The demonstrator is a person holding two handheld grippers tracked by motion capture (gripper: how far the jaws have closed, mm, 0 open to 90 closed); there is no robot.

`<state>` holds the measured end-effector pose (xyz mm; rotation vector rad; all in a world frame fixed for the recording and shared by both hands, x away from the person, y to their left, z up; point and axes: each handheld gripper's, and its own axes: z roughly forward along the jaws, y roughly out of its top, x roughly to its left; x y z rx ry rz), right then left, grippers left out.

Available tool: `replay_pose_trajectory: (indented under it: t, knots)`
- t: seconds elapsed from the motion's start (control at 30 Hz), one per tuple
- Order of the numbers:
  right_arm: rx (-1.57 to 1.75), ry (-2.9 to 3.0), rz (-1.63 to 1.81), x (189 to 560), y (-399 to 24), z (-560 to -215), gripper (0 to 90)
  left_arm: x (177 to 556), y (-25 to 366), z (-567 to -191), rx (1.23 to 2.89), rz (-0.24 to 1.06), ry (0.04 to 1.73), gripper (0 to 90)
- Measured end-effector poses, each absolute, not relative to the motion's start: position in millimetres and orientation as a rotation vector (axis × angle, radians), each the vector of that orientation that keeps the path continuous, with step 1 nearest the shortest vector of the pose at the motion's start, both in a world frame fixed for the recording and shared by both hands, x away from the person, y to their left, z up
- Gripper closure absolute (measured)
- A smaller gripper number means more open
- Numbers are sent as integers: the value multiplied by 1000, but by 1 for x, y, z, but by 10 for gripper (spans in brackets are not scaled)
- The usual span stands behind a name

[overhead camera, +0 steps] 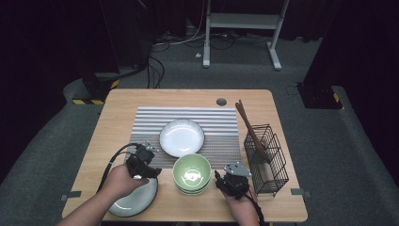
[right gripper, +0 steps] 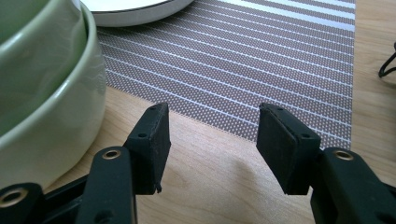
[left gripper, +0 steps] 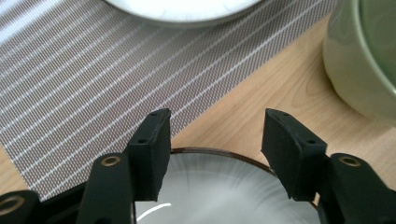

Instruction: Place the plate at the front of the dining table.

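Left gripper (overhead camera: 149,162) hovered over far rim of grey plate (overhead camera: 136,201) at near-left desk (overhead camera: 117,113) corner; jaws apart, nothing clamped, plate rim below them. Right gripper (overhead camera: 219,179) jaws apart, empty, just beside stacked green bowls (overhead camera: 191,173). White plate (overhead camera: 182,137) sat on striped placemat (overhead camera: 150,120). Step judged: table setting, grey plate just let go or about to be gripped. Next move called for clear lift without knocking bowls.

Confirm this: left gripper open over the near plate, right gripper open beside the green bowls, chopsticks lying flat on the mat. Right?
Not quite. The chopsticks are not on the mat; they stand tilted in the wire rack, as the high view shows. The left gripper over the plate and the right gripper by the bowls are as you say.
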<state>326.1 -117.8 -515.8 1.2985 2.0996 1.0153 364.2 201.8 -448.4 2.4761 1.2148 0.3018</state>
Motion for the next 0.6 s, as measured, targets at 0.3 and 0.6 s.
replay_pose_trajectory:
  t: [0.3, 0.6]
  knots:
    - [1313, 2109, 1014, 326, -120, -517, 443, 374, 191, -436, 2522, 229, 1236, 406]
    - [1317, 2127, 1004, 326, -118, -519, 450, 380, 183, -431, 2618, 166, 1250, 398]
